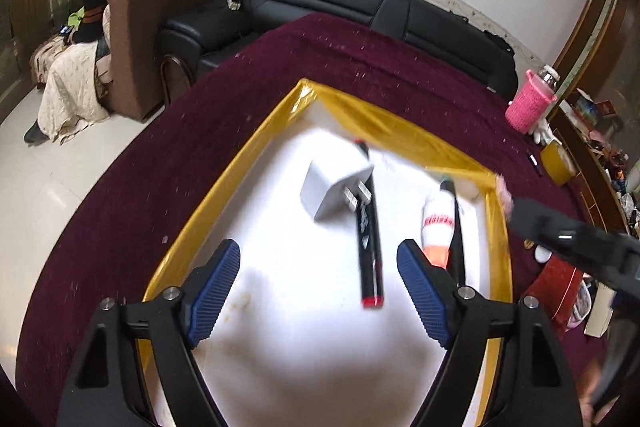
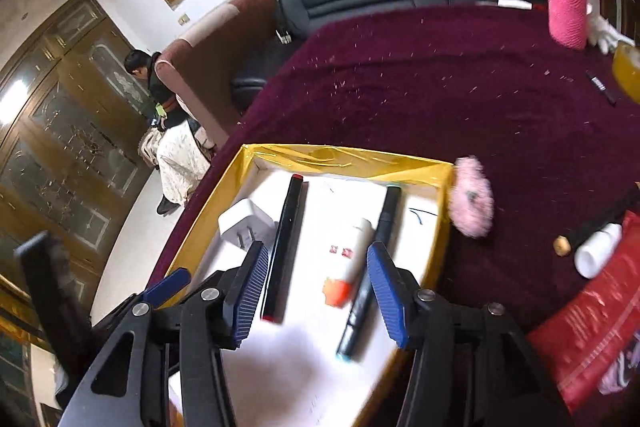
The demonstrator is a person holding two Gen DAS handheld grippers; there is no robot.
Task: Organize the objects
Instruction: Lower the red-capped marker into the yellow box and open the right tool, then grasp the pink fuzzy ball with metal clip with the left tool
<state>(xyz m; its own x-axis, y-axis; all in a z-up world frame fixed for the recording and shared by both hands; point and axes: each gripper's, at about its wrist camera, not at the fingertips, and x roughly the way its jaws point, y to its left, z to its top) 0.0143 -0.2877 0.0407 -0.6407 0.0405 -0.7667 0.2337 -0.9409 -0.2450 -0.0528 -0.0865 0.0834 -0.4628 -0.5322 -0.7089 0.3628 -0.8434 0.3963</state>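
My left claw (image 1: 320, 281) hangs released over the tray (image 1: 188, 211); my right claw (image 2: 316, 291) gapes empty too. The charger (image 1: 334, 191) lies by the red-capped marker (image 1: 370, 227), toward the tray's far edge.

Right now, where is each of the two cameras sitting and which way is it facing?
Left wrist: on the left gripper, angled down into the yellow-rimmed box; its open blue pads show, and the right gripper's black body at the right edge.
Right wrist: on the right gripper, over the same box; its open pads show.
Shared: white charger, red-capped marker, pink fluffy ball.
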